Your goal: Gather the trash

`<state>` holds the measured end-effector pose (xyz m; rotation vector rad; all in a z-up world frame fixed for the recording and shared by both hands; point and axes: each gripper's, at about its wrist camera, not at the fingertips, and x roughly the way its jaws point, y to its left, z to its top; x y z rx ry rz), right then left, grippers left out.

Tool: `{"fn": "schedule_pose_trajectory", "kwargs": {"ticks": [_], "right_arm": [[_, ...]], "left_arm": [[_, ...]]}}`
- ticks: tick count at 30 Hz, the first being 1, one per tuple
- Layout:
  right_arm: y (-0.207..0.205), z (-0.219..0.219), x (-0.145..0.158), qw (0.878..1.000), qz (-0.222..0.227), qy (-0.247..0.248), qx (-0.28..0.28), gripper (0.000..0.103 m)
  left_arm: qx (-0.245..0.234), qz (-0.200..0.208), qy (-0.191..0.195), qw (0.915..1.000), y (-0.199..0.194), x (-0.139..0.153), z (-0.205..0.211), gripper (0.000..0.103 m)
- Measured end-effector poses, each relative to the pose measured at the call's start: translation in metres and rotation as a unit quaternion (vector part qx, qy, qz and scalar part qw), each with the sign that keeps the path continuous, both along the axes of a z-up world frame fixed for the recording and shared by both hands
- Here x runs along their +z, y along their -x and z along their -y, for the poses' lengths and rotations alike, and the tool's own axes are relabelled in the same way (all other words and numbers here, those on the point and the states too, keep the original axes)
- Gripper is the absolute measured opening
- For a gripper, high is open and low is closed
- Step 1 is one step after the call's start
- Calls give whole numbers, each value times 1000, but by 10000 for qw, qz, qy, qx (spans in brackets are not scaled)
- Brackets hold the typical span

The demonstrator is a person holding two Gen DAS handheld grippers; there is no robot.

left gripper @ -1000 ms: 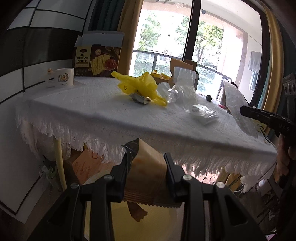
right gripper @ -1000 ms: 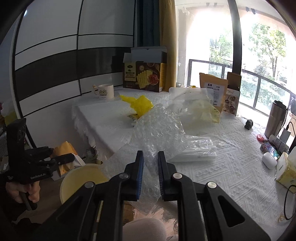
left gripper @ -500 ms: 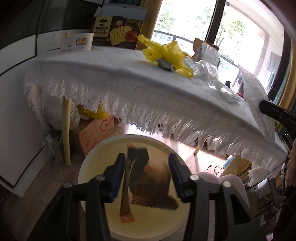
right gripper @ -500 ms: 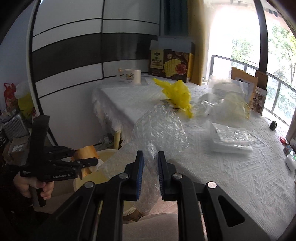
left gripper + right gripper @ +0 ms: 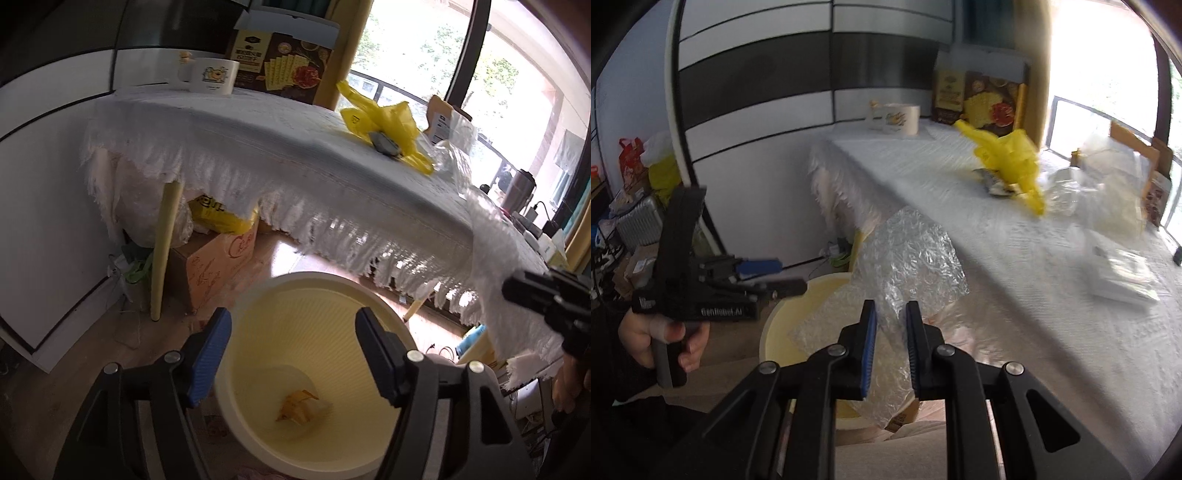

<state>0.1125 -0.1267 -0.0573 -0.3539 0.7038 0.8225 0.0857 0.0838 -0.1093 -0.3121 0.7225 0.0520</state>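
The left gripper (image 5: 293, 354) hangs empty, jaws spread wide, above the cream bin (image 5: 258, 306) at lower centre, where a crumpled brown wrapper (image 5: 299, 406) lies blurred at the bottom. The right gripper (image 5: 891, 343) pinches a bubble wrap sheet (image 5: 908, 266), its lower edge hidden behind the fingers, partly over the bin's rim. A yellow bag (image 5: 1008, 158) sits on the white-clothed table (image 5: 997, 251) at upper right.

Mug (image 5: 213, 75) beside cracker box (image 5: 282, 66); cardboard carton (image 5: 218, 264) underneath.

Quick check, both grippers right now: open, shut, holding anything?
Left gripper: open, empty, above the yellow bin; a brown wrapper lies at its bottom.
Right gripper: shut on the bubble wrap.
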Motion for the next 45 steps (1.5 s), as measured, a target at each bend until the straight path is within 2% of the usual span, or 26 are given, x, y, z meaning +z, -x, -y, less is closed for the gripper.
{"fn": "schedule_pose_trajectory", "kwargs": {"ticks": [10, 13, 17, 19, 28, 45], "right_arm": [[-2, -46, -42, 9973, -476, 323, 452, 16], [-4, -50, -50, 9964, -584, 396, 470, 22], [-5, -51, -56, 9959, -658, 420, 467, 42], [-5, -50, -56, 9960, -652, 425, 441, 43], [-6, -31, -47, 9976, -548, 319, 273, 43], [-17, 29, -6, 9998, -17, 158, -153, 44]], "left_arm": [[322, 106, -155, 9993, 11, 9, -31, 72], [365, 93, -168, 9991, 13, 9, -36, 72], [383, 86, -179, 9991, 13, 9, -36, 73], [368, 95, -189, 9991, 13, 9, -35, 73], [214, 163, -270, 9993, 10, 16, -20, 73], [-187, 385, -419, 9982, -7, 38, 21, 73]]}}
